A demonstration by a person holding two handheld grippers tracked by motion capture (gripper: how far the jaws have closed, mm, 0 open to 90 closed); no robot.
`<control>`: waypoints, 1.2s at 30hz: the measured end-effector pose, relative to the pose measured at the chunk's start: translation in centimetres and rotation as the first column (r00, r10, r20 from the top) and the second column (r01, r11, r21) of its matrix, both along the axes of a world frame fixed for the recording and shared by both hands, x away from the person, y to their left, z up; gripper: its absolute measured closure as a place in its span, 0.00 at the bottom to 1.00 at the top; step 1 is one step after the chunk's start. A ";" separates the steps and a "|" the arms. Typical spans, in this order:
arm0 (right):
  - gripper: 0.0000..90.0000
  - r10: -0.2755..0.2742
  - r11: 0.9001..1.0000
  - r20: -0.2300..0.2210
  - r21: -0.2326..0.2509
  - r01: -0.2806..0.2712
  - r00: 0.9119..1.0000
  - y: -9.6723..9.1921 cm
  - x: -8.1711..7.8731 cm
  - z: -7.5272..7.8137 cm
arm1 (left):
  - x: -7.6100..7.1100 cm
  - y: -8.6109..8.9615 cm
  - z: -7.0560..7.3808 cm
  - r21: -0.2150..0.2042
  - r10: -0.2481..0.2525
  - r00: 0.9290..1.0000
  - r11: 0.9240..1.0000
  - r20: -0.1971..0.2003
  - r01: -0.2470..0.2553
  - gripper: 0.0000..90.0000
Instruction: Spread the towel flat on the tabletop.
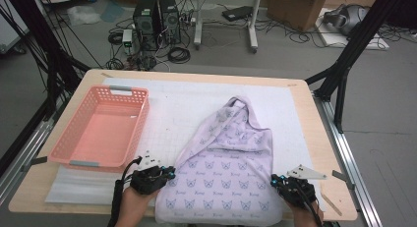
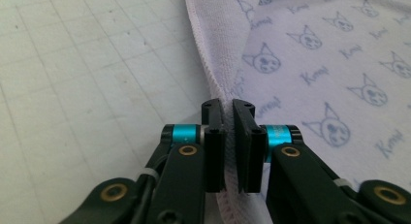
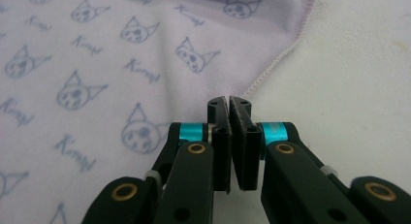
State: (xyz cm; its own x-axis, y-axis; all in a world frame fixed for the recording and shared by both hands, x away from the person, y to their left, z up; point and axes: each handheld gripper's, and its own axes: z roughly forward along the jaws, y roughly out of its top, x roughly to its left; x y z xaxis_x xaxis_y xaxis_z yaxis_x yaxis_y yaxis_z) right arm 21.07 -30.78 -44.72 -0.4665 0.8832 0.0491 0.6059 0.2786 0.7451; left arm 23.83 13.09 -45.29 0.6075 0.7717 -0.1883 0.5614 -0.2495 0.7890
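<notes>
Lilac cat-print towel (image 1: 226,168) lies part-folded on white grid mat (image 1: 172,104), near edge of table (image 1: 314,128), right of pink basket (image 1: 101,126). Left gripper (image 2: 228,110) clamped on towel's left hem. Right gripper (image 3: 229,105) closed at towel's right hem; can't tell if cloth's pinched.

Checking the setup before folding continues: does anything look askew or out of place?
Yes: the lilac towel lies unevenly, its far end bunched into a rumpled peak rather than flat, and its near edge hangs over the table front. The pink basket sits slightly skewed.
</notes>
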 end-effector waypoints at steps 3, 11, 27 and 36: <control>0.98 0.032 0.999 -0.023 -0.011 -0.033 0.999 -0.2 -0.9 0.3 | -1.1 0.9 0.1 -0.016 -0.013 1.000 1.000 -0.019 0.012 0.94; 0.98 0.126 0.992 -0.072 -0.015 -0.128 0.989 -1.4 -5.1 0.7 | -4.9 2.3 0.2 -0.027 -0.071 0.997 0.997 -0.033 0.071 0.92; 0.85 -0.043 0.999 0.012 0.005 0.043 0.999 0.2 1.1 -0.2 | -1.8 2.1 0.9 -0.120 -0.007 1.000 0.993 0.029 0.010 0.55; 0.96 0.069 0.997 -0.072 -0.029 -0.071 0.995 -2.4 -3.2 0.8 | -2.1 3.0 0.9 -0.122 -0.007 1.000 0.992 0.028 0.010 0.54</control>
